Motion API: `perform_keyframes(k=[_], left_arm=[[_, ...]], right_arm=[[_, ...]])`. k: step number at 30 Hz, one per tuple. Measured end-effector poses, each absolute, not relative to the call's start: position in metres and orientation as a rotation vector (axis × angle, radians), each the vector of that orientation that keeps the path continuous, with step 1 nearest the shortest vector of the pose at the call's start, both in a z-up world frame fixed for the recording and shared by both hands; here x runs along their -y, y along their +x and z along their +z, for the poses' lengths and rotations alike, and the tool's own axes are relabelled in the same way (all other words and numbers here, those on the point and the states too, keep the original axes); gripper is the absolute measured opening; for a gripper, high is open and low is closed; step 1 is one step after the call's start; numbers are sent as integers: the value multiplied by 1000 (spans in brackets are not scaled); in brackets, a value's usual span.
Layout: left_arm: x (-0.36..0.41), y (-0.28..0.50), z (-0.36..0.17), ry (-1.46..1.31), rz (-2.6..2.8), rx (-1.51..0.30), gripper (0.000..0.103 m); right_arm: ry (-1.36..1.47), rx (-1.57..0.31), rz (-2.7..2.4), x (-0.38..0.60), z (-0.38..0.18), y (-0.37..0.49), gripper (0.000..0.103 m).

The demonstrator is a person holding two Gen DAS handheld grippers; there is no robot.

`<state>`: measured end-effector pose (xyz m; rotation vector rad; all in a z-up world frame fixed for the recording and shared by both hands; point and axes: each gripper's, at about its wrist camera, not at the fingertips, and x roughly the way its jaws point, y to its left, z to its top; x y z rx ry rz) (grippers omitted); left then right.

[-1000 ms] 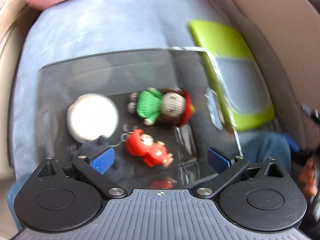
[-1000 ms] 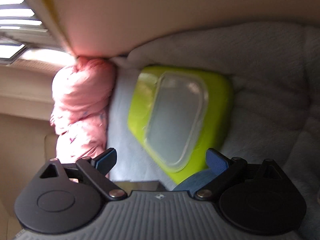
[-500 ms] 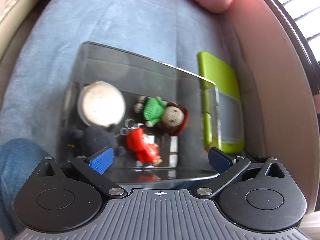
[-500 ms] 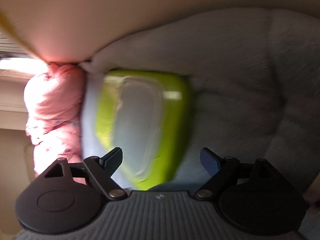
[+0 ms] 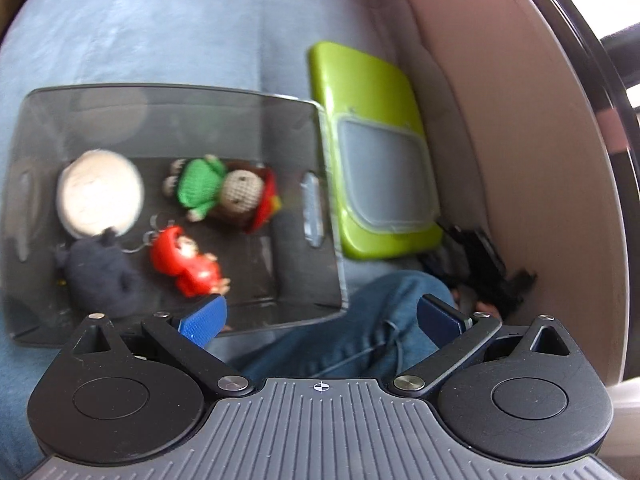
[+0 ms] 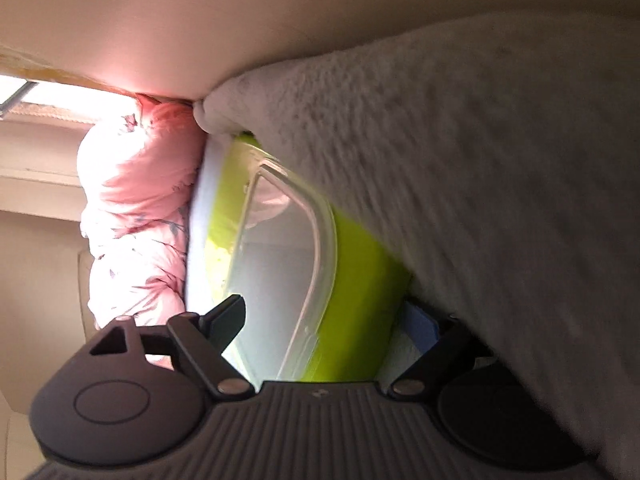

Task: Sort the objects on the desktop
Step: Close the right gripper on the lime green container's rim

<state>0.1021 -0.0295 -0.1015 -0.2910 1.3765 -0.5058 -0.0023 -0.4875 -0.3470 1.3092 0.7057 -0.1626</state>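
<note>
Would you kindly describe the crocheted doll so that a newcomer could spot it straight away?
Look into the clear plastic bin on the pale blue blanket. The crocheted doll lies near its middle, between the round white disc and the lime-green lid. Only it has a green knitted body and beige yarn head.

The left gripper (image 5: pixel 320 316) is being seen as a black body with a ribbed grey plate bearing a small crosshair mark. Two round black discs are flanking the plate, each topped by a triangular cut-out. Silver screws are showing at the pivots of the angled black links. The fingers (image 5: pixel 202 318) are being capped with blue pads, the left one brighter. Blue denim (image 5: pixel 352 328) is being worn by the person, with a thin dark cable lying over it. The right gripper (image 6: pixel 320 322) is being shown with the same black build, though its right pad is half hidden, perhaps by fabric.
</note>
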Motion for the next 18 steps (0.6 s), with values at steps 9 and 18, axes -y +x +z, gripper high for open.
perform_keyframes(k=[9,18], left_arm=[[61,98,-125,-237,-560,-1442,103],[81,123,-143,-438,-652,-1446,103]], right_arm=[[1101,-689,-138,473,-315,-8,34],[1025,-480,61,428,-230,-14,24]])
